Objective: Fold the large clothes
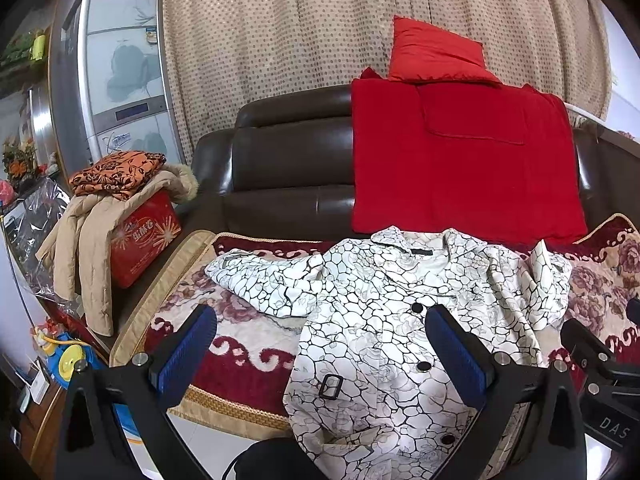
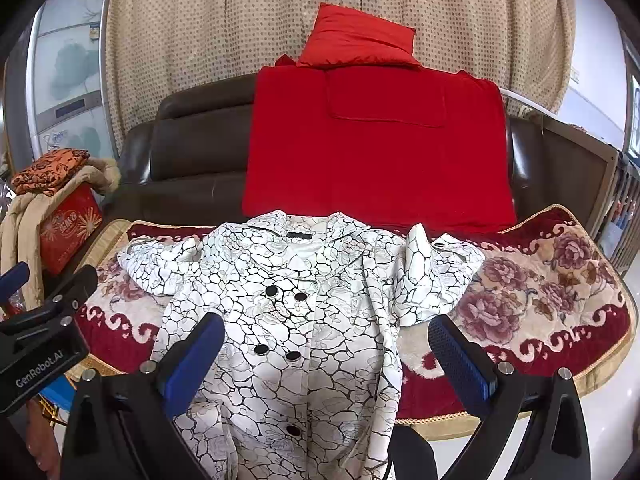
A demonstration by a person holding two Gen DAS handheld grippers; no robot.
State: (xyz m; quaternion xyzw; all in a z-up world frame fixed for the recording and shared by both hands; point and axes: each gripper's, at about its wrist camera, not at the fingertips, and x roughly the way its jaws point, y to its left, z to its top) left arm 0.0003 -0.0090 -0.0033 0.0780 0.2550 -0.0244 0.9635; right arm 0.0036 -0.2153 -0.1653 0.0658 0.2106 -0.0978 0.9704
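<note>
Only in left wrist view: toy (image 1: pixel 70 356) on floor, coat's belt buckle (image 1: pixel 331 387). Only in right: wooden crib rail (image 2: pixel 624 196). Patterned white coat (image 2: pixel 296 312) spread on sofa cushion cover (image 2: pixel 560 280), beyond left gripper (image 1: pixel 320 344) and right gripper (image 2: pixel 328 356), fingers wide apart, holding nothing.

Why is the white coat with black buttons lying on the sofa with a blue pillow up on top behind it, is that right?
Not quite. The pillow is red, not blue; the right wrist view shows it plainly. The rest holds: the white coat with black buttons lies on the sofa, with the pillow on top behind it.
</note>
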